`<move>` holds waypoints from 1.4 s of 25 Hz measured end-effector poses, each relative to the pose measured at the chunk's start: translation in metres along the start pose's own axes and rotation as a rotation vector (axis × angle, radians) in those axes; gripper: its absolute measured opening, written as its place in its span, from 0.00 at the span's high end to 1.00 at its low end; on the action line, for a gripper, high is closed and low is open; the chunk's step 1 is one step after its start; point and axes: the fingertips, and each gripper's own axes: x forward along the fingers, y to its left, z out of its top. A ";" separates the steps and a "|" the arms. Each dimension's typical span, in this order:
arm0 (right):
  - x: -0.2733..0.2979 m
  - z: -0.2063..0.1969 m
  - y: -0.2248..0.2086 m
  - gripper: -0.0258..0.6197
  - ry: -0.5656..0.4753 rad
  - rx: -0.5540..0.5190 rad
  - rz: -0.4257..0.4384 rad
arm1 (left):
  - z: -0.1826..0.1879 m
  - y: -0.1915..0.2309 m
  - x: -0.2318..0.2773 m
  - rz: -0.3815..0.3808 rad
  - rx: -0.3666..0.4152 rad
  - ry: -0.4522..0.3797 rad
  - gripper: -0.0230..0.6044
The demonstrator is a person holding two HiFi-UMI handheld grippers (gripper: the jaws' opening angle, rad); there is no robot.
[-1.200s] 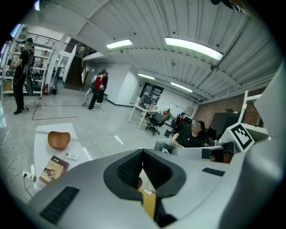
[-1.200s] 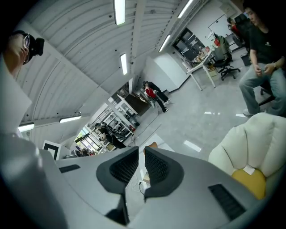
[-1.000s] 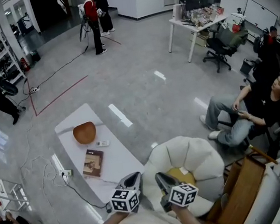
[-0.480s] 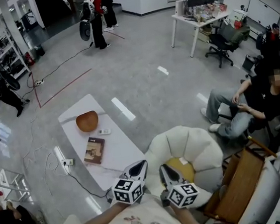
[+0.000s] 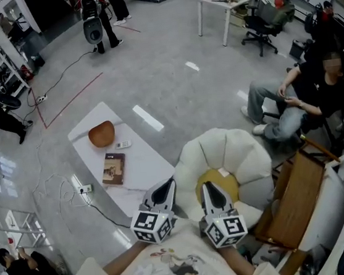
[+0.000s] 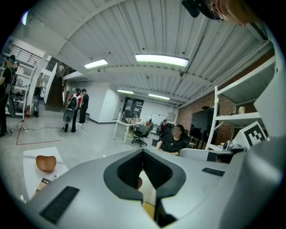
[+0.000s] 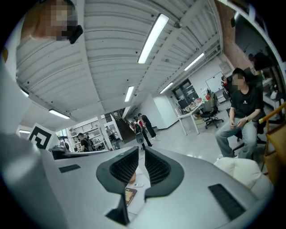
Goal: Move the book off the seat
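Both of my tools had climbed higher in the head view than a second before, and the room had slid down and to the left around them. The one book (image 5: 113, 169) had kept its place. It lay flat on the white worktop (image 5: 146, 168), well apart from the seat.

My left tool (image 5: 167, 187) was closed, its two jaws meeting at the tip with nothing between them. It hung above the near corner of the worktop, just beside the chair (image 5: 244, 156). My right tool (image 5: 207, 190) had its two jaws a little apart and empty. Through that narrow gap, in the right gripper view, I could see the worktop with the things lying on it. Its tip hung above the one yellow cushion (image 5: 224, 183) on the white, shell-shaped chair.

I counted three things on the worktop: one brown bowl (image 5: 101, 134) at the far end, one small remote (image 5: 122, 144) just beside it, and the book nearer to me. One person (image 5: 306, 92) sat beyond the chair, on the right.
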 end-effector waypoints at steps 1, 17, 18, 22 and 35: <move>-0.007 0.005 0.001 0.89 -0.013 -0.022 0.000 | 0.002 -0.008 -0.001 -0.012 0.008 -0.003 0.94; -0.032 0.000 0.007 0.89 -0.019 -0.117 0.026 | -0.001 -0.055 -0.004 -0.091 0.050 0.022 0.94; -0.032 -0.001 0.007 0.89 -0.019 -0.115 0.029 | -0.003 -0.055 -0.005 -0.089 0.051 0.023 0.94; -0.031 -0.005 0.009 0.89 -0.007 -0.107 0.035 | -0.007 -0.054 -0.007 -0.083 0.044 0.027 0.94; -0.027 -0.017 0.020 0.89 0.041 -0.075 0.038 | -0.013 -0.043 -0.017 -0.060 0.020 0.041 0.94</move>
